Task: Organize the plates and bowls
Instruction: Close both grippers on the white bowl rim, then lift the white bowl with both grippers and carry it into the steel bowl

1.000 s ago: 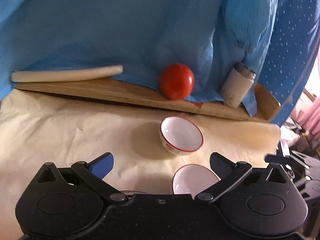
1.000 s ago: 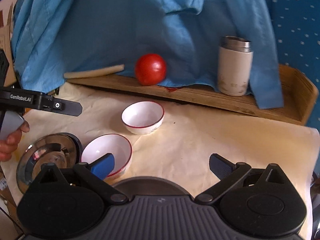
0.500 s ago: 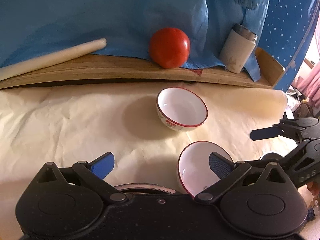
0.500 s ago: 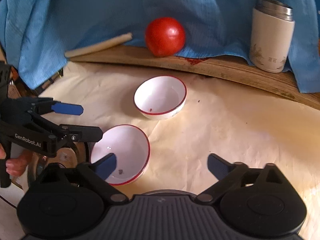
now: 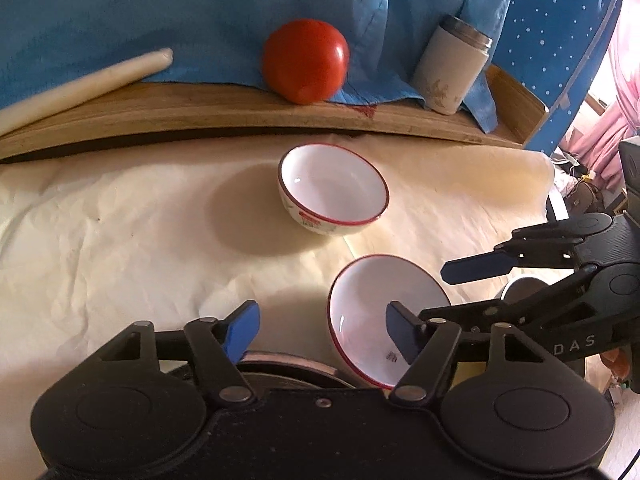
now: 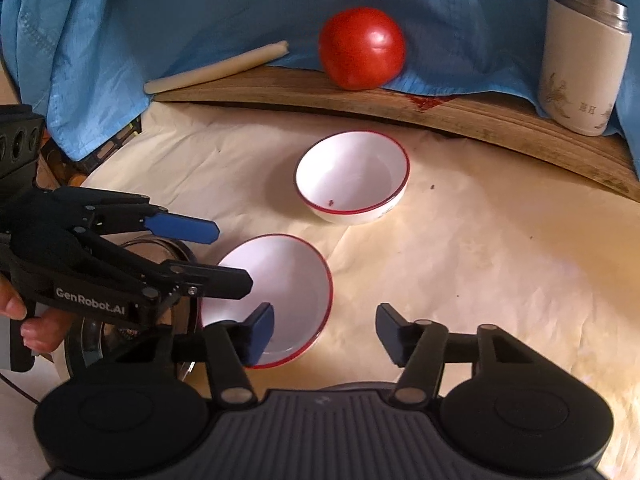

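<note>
Two white bowls with red rims sit on cream paper. The far bowl (image 5: 334, 188) (image 6: 352, 176) stands upright and alone. The near bowl (image 5: 376, 304) (image 6: 288, 276) leans against a steel plate (image 5: 280, 360) (image 6: 160, 246). My left gripper (image 5: 322, 332) (image 6: 232, 256) is closing, with the near bowl's left rim between its jaws and no pad pressing on it. My right gripper (image 6: 325, 332) (image 5: 434, 294) is also closing. Its jaws straddle the same bowl's right rim without touching it.
A wooden ledge (image 5: 240, 108) runs along the back, bearing a red tomato (image 5: 305, 60) (image 6: 362, 46), a cream flask (image 5: 452, 70) (image 6: 580, 64) and a pale stick (image 5: 80, 84). Blue cloth (image 5: 200, 12) hangs behind. A hand (image 6: 32, 332) holds the left gripper.
Both grippers have come in lower and closer to the near bowl from either side. Their jaws have narrowed from wide open. Neither bowl has shifted.
</note>
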### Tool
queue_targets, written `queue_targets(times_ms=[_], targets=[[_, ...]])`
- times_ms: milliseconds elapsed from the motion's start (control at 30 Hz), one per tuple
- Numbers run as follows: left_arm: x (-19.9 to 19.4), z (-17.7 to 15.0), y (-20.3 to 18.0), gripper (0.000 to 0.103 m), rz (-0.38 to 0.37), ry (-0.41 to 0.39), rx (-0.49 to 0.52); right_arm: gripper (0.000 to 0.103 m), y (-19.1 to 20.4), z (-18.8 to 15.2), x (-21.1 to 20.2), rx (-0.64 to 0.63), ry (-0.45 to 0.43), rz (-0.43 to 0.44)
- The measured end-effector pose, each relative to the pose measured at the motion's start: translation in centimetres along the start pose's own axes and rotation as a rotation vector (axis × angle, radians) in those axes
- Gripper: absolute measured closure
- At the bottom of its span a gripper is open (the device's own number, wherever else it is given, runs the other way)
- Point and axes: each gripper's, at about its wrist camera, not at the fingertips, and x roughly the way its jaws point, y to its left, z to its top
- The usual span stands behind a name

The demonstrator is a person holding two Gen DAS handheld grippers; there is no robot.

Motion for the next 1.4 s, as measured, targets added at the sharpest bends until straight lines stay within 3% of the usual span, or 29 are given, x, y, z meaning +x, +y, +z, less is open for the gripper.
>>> queue_targets(times_ms=[100, 367, 533, 633, 867, 1033, 1400], targets=[[0.1, -0.1, -0.1, 0.043, -0.001, 0.014, 0.009, 0.050, 0.3, 0.0, 0.2, -0.005, 0.010, -0.016], [0.4, -0.3, -0.3, 0.061, 0.003, 0.027, 0.025, 0.079, 0.4, -0.3, 0.8, 0.019, 0.030, -0.002], [0.8, -0.4, -0.9, 0.082, -0.014, 0.043, 0.037, 0.084, 0.5, -0.3, 0.8, 0.029, 0.028, -0.003], [1.0, -0.5, -0.9, 0.091, 0.013, 0.037, 0.032, 0.085, 0.7, -0.3, 0.8, 0.035, 0.024, -0.007], [0.8, -0.6, -0.3, 0.094, 0.012, 0.013, -0.051, 0.088, 0.3, -0.5, 0.6, 0.080, 0.000, -0.008], [0.2, -0.5, -0.8, 0.096, 0.029, -0.012, -0.071, 0.094, 0.0, -0.5, 0.1, 0.107, -0.033, -0.017], [-1.8, 0.4, -2.6, 0.098, 0.023, -0.091, -0.098, 0.095, -0.5, -0.7, -3.2, 0.129, -0.121, -0.025]])
